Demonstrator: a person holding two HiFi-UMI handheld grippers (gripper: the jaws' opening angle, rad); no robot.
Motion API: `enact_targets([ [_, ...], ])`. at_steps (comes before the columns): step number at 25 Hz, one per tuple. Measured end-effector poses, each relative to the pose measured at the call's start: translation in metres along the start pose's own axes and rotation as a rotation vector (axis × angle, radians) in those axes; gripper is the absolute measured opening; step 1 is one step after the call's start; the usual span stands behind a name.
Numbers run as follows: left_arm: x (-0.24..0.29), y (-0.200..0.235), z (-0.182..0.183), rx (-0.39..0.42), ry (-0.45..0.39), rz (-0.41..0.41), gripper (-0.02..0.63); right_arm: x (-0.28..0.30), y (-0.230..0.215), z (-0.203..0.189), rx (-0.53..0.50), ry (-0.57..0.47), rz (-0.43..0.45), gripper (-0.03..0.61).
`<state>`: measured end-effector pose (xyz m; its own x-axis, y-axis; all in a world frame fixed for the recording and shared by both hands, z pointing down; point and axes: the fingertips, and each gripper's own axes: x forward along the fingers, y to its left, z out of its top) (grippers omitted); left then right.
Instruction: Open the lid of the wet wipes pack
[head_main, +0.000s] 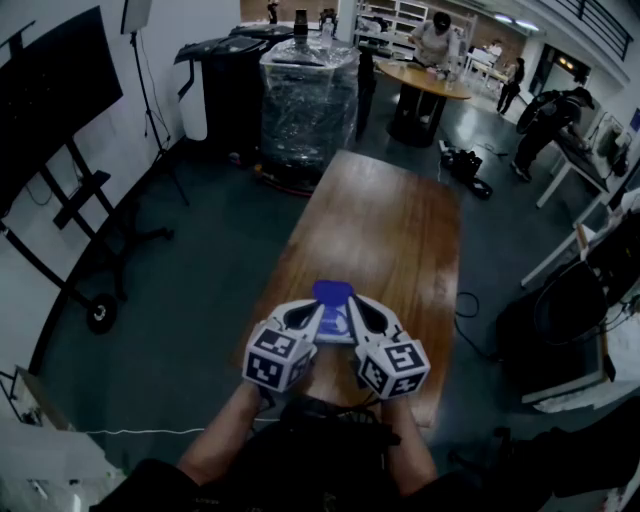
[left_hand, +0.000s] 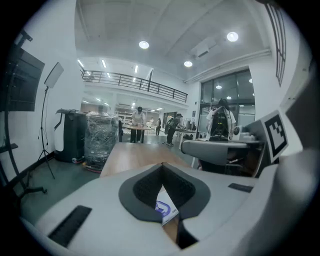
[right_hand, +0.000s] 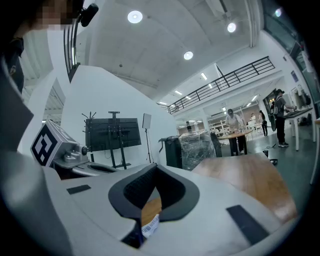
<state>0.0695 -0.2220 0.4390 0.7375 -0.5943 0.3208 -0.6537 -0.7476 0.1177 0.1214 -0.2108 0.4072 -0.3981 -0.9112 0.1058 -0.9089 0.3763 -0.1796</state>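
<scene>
Left claw (left_hand: 162, 166) and right claw (right_hand: 155, 167) pinch wipes pack (head_main: 334, 302).

blue wipes pack (head_main: 333, 300), brown wooden table (head_main: 390, 230)

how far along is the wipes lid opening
Done: the left gripper and right gripper are each shut on an edge of the wet wipes pack, holding it over the table. In hand: a blue flap stands up at the pack's far end, probably the lid swung open, though the head view is too small to be sure. Left: if so, only setting it down.
</scene>
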Motion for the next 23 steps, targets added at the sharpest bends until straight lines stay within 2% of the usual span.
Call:
enact_targets([
  [23, 0.005, -0.012, 0.005, 0.01, -0.012, -0.016, 0.005, -0.007, -0.002, 0.02, -0.021, -0.031, 0.017, 0.009],
])
